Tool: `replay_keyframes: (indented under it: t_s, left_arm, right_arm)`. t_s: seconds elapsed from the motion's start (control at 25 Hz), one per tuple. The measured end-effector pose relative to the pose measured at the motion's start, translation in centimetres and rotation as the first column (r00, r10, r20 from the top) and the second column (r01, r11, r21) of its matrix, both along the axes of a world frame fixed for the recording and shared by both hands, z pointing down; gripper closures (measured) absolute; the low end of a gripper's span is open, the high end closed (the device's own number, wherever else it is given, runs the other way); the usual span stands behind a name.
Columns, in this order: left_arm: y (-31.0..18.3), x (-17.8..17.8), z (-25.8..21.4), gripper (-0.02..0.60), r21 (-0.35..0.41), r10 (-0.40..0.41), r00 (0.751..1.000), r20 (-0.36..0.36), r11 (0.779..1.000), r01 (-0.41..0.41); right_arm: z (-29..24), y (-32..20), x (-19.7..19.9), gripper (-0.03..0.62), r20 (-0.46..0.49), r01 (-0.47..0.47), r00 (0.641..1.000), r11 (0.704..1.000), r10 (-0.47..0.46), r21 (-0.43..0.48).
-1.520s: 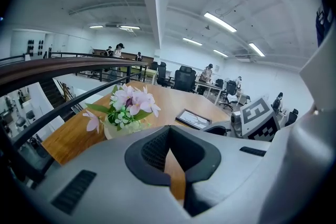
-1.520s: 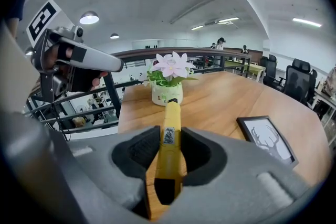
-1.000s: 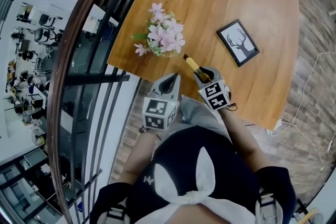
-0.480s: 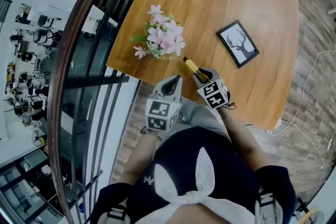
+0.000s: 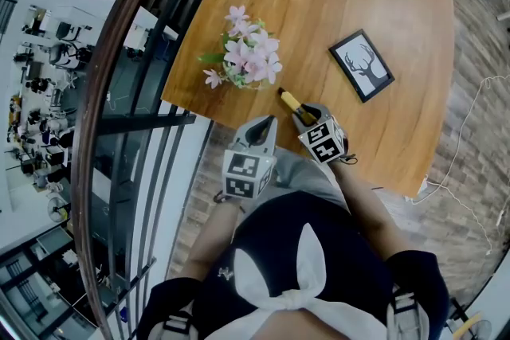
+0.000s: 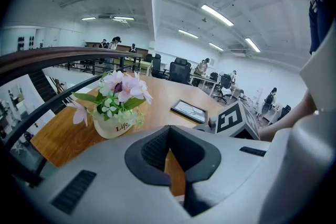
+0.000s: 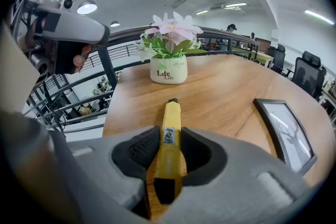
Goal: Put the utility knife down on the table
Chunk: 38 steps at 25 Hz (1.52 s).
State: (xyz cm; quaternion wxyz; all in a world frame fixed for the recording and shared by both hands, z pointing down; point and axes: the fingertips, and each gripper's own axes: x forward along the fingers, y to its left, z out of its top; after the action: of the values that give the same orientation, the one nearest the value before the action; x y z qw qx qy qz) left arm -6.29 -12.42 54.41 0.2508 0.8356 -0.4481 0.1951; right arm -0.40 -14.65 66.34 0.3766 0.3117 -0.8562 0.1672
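- Worktop (image 5: 374,4): bare wood. The free patch at 5 o'clock of the flowers, beside the near edge, looks the best landing place.
- Right gripper (image 5: 305,115): fingers clamped on the rear half of the utility knife (image 5: 291,99) and angled down toward the wood. The knife's front end points to 11 o'clock in the head view. Whether the knife touches the worktop cannot be told.
- Left gripper (image 5: 259,126): fingers closed on nothing, at 9 o'clock of the right gripper and off the near edge. It has no part in this step.
- Step in hand, done well: lower until the knife's whole length lies flat on the wood. Part the fingers only then, so it does not drop or roll. Then draw straight back toward 5 o'clock, clear of the flower pot (image 7: 168,68).
- Picture frame (image 5: 361,64): an antlered deer in black on white, at 3 o'clock of the flowers and well apart from the knife.
- Writing: the pot reads "Life" twice, on two lines. A small white label on the knife's yellow body (image 7: 168,135) carries print too fine to read.
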Motion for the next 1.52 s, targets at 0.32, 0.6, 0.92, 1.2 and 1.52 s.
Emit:
replay_keyframes:
  t_s: [0.32, 0.6, 0.92, 1.2, 1.52]
  left_arm:
    - [0.1, -0.3, -0.2, 0.566, 0.001, 0.000, 1.000, 0.001, 1.000, 0.000]
    - [0.3, -0.3, 0.1, 0.566, -0.003, 0.002, 1.000, 0.004, 1.000, -0.002]
    - [0.7, -0.7, 0.2, 0.565, -0.004, 0.002, 1.000, 0.002, 1.000, -0.002]
    - [1.1, -0.7, -0.2, 0.566, 0.003, 0.002, 1.000, 0.002, 1.000, -0.002]
    - [1.5, -0.8, -0.7, 0.565, 0.015, 0.004, 1.000, 0.010, 1.000, -0.005]
  right_arm:
    - [0.4, 0.1, -0.2, 0.471, -0.020, 0.014, 1.000, 1.000, -0.014, -0.007]
    - [0.7, 0.1, -0.2, 0.471, -0.025, 0.025, 0.999, 1.000, -0.025, -0.005]
    - [1.0, 0.2, -0.5, 0.467, -0.036, 0.031, 0.999, 0.999, -0.032, -0.029]
    - [1.0, 0.4, -0.5, 0.446, -0.048, 0.027, 0.998, 0.998, -0.030, -0.056]
    - [0.6, 0.5, -0.8, 0.404, -0.033, 0.008, 0.999, 0.998, -0.010, -0.063]
